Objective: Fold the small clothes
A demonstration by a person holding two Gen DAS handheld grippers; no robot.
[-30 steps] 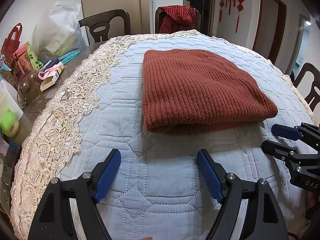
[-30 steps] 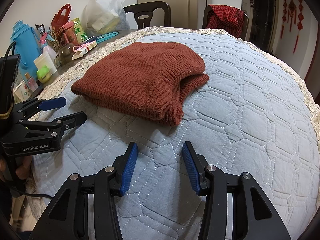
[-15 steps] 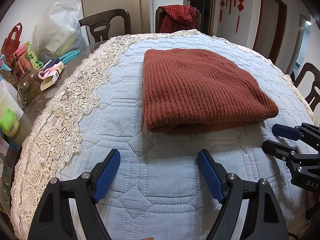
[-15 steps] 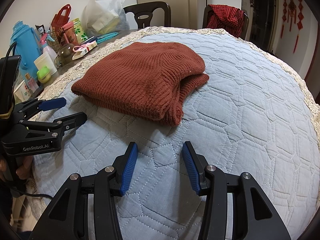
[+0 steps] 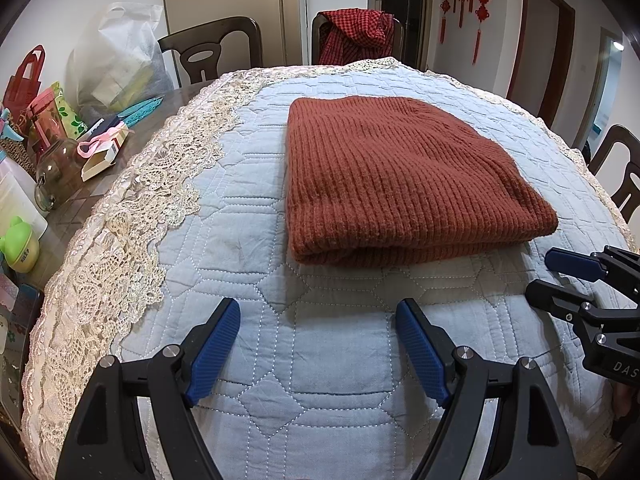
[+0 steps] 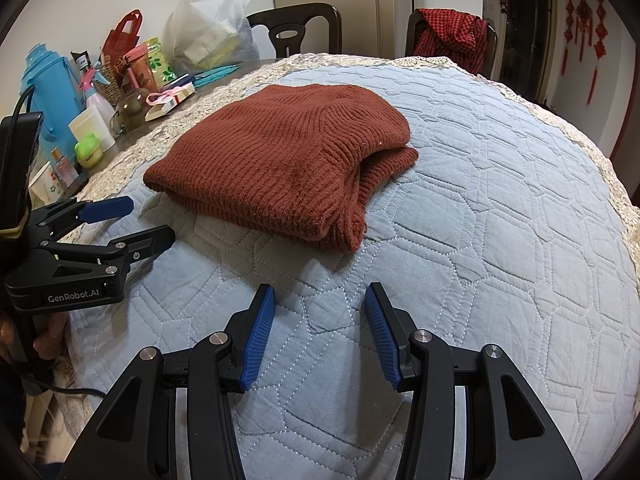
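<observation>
From the left wrist view, the left gripper (image 5: 318,344) with its blue pads is spread wide and holds nothing; it hangs over the pale blue quilted cloth with a lace edge (image 5: 248,200); the rust-red knitted sweater (image 5: 400,176) lies folded into a neat block on the middle of that cloth, a little way ahead of the pads and apart from them; the right gripper (image 5: 548,276) pokes in at the right side, near the sweater's corner but not touching it; on the bare table at the left stands a big white plastic bag (image 5: 120,56) with pale boxes showing through it, and a round glass jar (image 5: 56,172) whose inside I cannot make out.

From the right wrist view, the right gripper (image 6: 320,324) is spread too, and empty; the folded sweater (image 6: 288,160) sits ahead of it, with its open layers facing right; the left gripper (image 6: 148,220) comes in from the left, just beside the sweater's near corner; a red checked garment (image 6: 452,36) hangs over a dark wooden chair (image 6: 492,40) at the back.
</observation>
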